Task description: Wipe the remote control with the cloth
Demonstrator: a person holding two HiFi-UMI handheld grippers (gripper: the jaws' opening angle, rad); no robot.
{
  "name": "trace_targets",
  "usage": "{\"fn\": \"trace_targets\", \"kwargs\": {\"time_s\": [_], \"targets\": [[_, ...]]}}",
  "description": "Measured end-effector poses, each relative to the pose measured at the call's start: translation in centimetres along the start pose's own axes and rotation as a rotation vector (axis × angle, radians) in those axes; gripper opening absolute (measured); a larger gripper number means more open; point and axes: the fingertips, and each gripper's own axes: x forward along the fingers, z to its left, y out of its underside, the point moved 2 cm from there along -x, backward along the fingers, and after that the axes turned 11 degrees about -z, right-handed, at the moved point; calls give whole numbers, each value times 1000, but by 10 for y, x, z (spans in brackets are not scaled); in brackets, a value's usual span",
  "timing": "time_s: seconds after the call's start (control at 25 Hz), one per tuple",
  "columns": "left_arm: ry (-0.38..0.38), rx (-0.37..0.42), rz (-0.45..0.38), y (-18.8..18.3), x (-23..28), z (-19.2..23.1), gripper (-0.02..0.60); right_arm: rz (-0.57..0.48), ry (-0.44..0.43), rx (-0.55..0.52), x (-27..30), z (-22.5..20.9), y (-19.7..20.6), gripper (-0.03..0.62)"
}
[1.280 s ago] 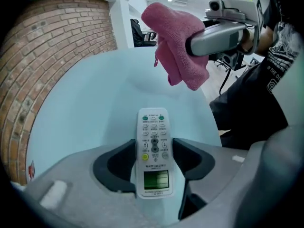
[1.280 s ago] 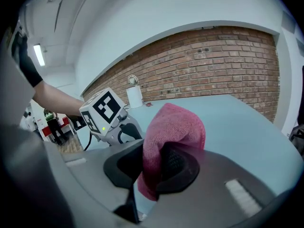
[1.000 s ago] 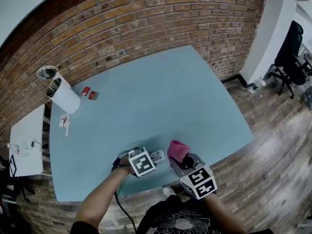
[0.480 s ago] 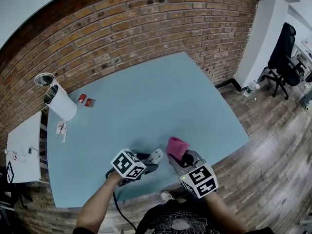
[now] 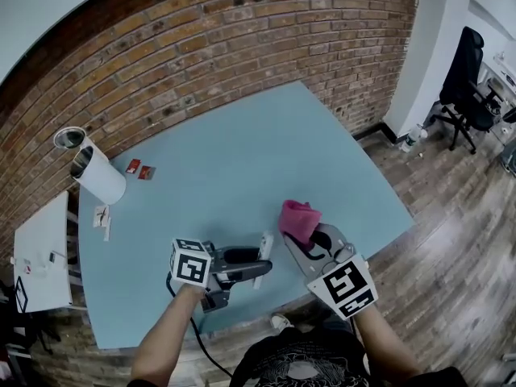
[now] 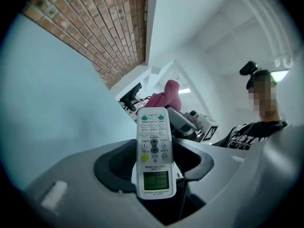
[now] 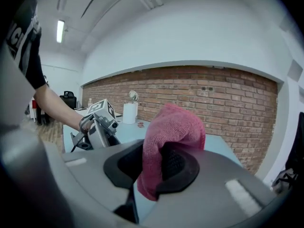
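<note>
Plastic like this reads as stiff, light and slick, so expect the remote control (image 6: 154, 148) to twist in the grip if you press hard on its free end. Your left gripper (image 5: 244, 263) is clamped on the lower end, around the small display. The button face and upper half stick out clear, held over the near part of the blue table (image 5: 242, 151). That hold looks sound; I would keep the strokes close to the jaws. The cloth (image 7: 172, 127) is soft and limp. Your right gripper (image 5: 306, 240) is pinched on a fold of it, and the bunched top stands free, near the remote but apart from it. You have one remote, one pink cloth and two grippers, both loaded.
</note>
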Motion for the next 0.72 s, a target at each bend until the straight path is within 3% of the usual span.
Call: {"fn": "trace_targets", "kwargs": {"time_s": [0.24, 0.36, 0.52, 0.72], "targets": [[225, -199, -130, -14, 2, -25, 244, -74, -40, -173, 7, 8, -30, 61], [292, -256, -176, -21, 1, -31, 244, -99, -51, -187, 11, 14, -37, 61], [326, -279, -213, -24, -1, -30, 244, -87, -53, -210, 16, 20, -35, 61], [292, -287, -275, -33, -3, -26, 244, -97, -45, -216, 21, 23, -37, 61]]}}
